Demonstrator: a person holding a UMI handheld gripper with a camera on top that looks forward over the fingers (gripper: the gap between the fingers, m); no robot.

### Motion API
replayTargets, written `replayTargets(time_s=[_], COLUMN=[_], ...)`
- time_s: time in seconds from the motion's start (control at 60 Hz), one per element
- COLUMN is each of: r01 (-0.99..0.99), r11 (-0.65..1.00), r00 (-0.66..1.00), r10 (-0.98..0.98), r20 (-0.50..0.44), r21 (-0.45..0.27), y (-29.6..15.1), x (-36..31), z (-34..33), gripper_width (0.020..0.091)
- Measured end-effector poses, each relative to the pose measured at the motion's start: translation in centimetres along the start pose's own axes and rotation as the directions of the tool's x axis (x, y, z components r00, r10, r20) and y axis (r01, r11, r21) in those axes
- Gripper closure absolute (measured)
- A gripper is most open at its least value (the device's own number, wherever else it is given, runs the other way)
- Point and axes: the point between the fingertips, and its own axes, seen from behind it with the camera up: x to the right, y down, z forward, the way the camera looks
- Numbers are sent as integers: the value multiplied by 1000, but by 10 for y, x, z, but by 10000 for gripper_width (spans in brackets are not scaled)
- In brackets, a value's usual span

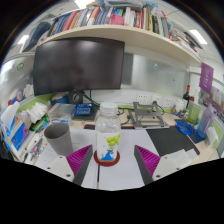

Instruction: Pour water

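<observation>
Gripper (pixel 113 160) fingers spread wide, holding nothing; bottle (pixel 107 128) stands just ahead between them on a red coaster (pixel 108 157), grey cup (pixel 58 138) off left; advance straight, centre bottle, close low on body before pouring.

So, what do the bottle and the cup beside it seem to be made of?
The bottle, standing just ahead of the open gripper, looks like clear plastic: the things behind show through its body, and its cap looks pale. It could also be glass. The cup, left of it, looks like matte grey plastic or paper: it is opaque with no shine. Both stand on the white table.
</observation>
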Motion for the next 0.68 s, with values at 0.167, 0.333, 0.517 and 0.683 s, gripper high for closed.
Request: replayTargets(time_s=[0.167,0.333,0.517,0.683], r01=[-51,-90,-101,-96], r11=[999,995,991,989], r00=[997,992,989,983], r10=[50,94,110,113], r20=[-57,-87,-103,-148], r21=[-7,49,89,115], y=[-38,-81,-101,-107], x=[7,12,12,22], z=[-58,-98,-123,-135], gripper_width=[253,256,259,259])
